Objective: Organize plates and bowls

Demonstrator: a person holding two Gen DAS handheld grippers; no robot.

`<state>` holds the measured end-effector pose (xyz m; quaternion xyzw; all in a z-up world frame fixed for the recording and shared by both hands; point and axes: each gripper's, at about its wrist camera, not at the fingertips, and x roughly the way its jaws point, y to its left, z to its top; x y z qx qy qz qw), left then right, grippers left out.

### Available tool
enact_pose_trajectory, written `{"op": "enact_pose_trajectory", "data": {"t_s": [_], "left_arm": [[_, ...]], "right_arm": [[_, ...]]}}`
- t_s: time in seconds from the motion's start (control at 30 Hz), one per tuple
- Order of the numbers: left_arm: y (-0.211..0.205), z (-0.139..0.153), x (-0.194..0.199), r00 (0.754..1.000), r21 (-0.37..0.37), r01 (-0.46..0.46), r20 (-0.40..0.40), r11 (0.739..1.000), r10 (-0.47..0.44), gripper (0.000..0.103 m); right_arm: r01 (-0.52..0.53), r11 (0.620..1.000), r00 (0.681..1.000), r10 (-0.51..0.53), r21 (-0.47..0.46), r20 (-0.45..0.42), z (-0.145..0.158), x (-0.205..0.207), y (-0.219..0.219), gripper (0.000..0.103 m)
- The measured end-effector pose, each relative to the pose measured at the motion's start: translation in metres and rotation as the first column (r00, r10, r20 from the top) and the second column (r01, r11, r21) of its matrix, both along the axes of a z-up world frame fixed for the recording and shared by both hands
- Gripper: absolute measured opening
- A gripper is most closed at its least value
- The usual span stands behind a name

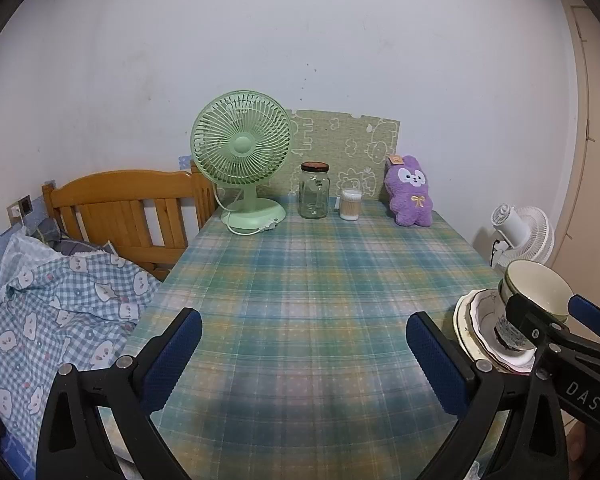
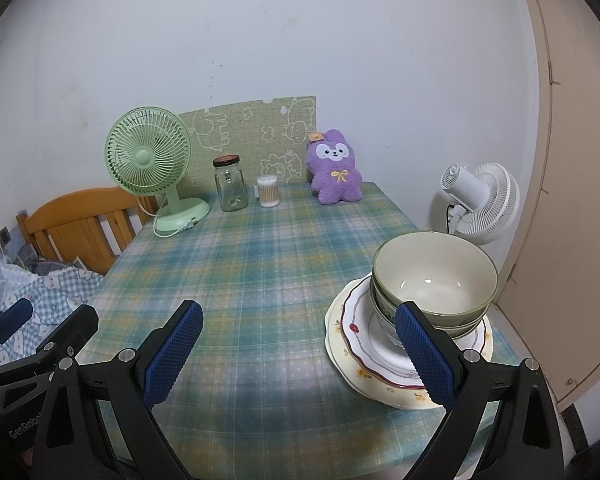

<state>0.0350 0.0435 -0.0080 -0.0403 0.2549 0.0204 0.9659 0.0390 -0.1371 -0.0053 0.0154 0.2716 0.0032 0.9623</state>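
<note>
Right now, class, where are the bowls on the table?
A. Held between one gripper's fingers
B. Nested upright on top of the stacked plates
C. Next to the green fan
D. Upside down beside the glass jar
B: the bowls sit nested and upright on the stacked plates at the table's right edge, while the right gripper and the left gripper are both open and hold nothing.

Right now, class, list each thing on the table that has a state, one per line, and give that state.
Left gripper: open, empty.
Right gripper: open, empty.
Bowls: nested, upright, on the plates.
Plates: stacked at the table's right edge.
Green desk fan: upright; whether it runs, cannot tell.
Glass jar: upright, lid on.
Cotton swab container: upright.
Purple plush toy: propped against the board.
</note>
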Motion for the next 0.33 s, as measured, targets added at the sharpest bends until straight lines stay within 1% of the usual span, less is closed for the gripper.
{"op": "enact_pose_trajectory", "data": {"t_s": [0.33], "left_arm": [[-0.0005, 0.0007, -0.0014, 1.0, 0.0, 0.0, 0.001, 1.0, 0.0, 0.103]], "right_arm": [[0.0, 1.0, 1.0, 0.0, -0.001, 0.0, 0.0003, -0.0011, -0.0009, 0.098]]}}
